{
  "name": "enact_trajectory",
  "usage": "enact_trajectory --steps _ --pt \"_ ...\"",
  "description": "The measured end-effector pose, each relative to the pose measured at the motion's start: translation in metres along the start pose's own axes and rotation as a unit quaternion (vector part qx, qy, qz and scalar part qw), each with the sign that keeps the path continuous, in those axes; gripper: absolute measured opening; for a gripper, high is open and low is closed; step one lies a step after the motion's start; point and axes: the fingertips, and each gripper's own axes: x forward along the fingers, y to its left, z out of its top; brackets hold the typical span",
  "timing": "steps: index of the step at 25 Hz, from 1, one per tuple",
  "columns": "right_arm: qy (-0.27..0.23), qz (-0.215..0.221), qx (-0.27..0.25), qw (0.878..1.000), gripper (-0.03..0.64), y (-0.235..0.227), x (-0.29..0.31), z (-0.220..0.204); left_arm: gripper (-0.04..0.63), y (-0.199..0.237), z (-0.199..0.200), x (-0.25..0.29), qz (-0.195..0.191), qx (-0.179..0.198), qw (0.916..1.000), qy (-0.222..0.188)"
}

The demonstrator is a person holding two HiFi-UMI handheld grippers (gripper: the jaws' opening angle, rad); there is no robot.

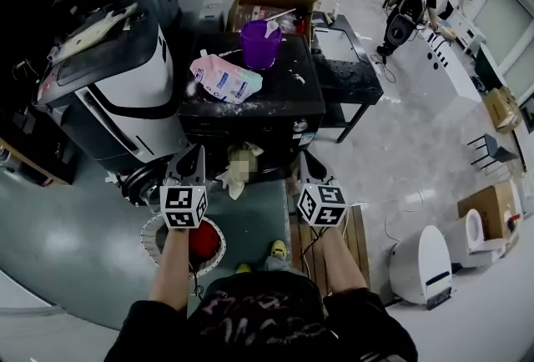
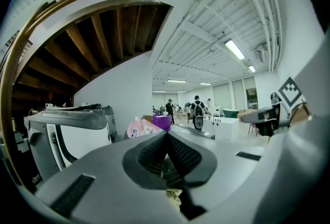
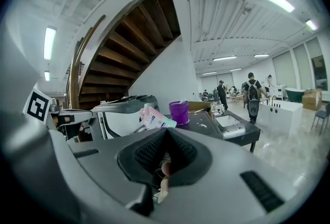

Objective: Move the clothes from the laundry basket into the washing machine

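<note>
The left gripper (image 1: 193, 158) and right gripper (image 1: 309, 162) are held side by side above and just beyond the basket (image 1: 154, 227), both pointing close to level. Each is clenched on the same pale cloth (image 1: 234, 183), which hangs between the two tips, clear of the basket and in front of the black cabinet (image 1: 250, 114) that stands beyond it.

In the left gripper view the ribbed pads (image 2: 154, 153) of the left gripper (image 2: 167, 138) meet at the tip, and a crumpled bit of the cloth (image 2: 174, 198) shows just below them. In the right gripper view the right gripper (image 3: 166, 135) has its pads together too, with a strip of the cloth (image 3: 161, 189) pinched low between them.

The basket sits on the floor under the left forearm, with a red garment (image 1: 203, 242) lying in it.

On the cabinet top, farther from the basket, lie a pink pouch (image 1: 224, 78) and a purple cup (image 1: 260, 43), with white powder scattered round them. A white machine (image 1: 125, 93) with a dark top stands beyond the basket to the left, just beside the cabinet. People stand far off across the room.
</note>
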Motion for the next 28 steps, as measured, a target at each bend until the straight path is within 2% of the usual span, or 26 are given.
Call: enact_trajectory --steps 8,28 --pt "-0.014 0.012 -0.010 1.000 0.005 -0.006 -0.004 0.012 0.011 0.008 0.015 -0.007 0.025 0.004 0.9996 -0.012" --pt "-0.046 0.012 -0.032 0.998 0.003 -0.019 -0.010 0.041 0.011 0.009 0.026 -0.008 0.040 0.001 0.9988 -0.027"
